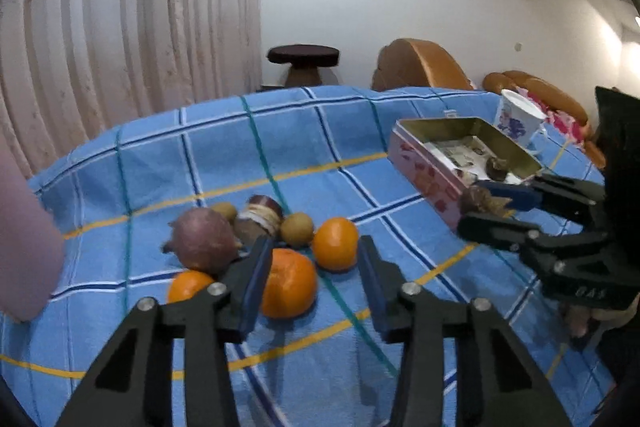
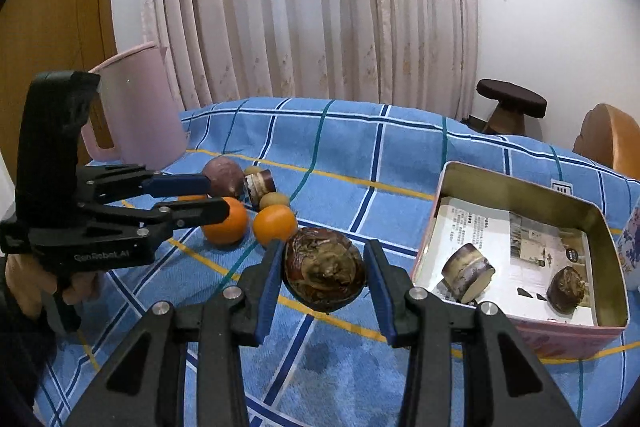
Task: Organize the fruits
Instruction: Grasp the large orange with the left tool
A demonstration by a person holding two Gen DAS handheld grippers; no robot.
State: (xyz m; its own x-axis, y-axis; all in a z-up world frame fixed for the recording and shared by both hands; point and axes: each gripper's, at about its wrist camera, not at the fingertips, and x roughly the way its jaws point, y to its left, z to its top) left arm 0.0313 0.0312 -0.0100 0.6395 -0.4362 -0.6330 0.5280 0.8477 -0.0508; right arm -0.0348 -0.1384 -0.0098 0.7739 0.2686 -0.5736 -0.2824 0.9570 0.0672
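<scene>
So right now my right gripper (image 2: 325, 283) is clamped on a brown scaly bulb-looking thing (image 2: 324, 274), pads pressed on both sides, holding it up off the blue checked tabletop (image 2: 360, 155) just left of the open tin box (image 2: 532, 187). The tin already has a cut chunk (image 2: 468, 271) and another little brown bulb (image 2: 566, 289) sitting on its paper liner. The worry: that bulb is round with flaky skin, and I'm only pinching it around the widest part, so if I tilt on the way over the near-left wall of the tin it could squirt out and roll off across the cloth. Clipping the tin's rim is another one, since the tin looks light and would probably slide. Meanwhile my left gripper (image 1: 316, 279) is over at the fruit pile with its jaws partway apart around the big orange (image 1: 289, 283). The left pad looks like it's against the fruit, the right one isn't touching, so no grip yet. The smaller orange (image 1: 335, 243), the kiwi (image 1: 297, 229) and the purple-red fruit (image 1: 204, 241) are packed right beside it, so closing crooked could nudge them and start the whole bunch rolling toward the pink jug (image 2: 138, 107).
</scene>
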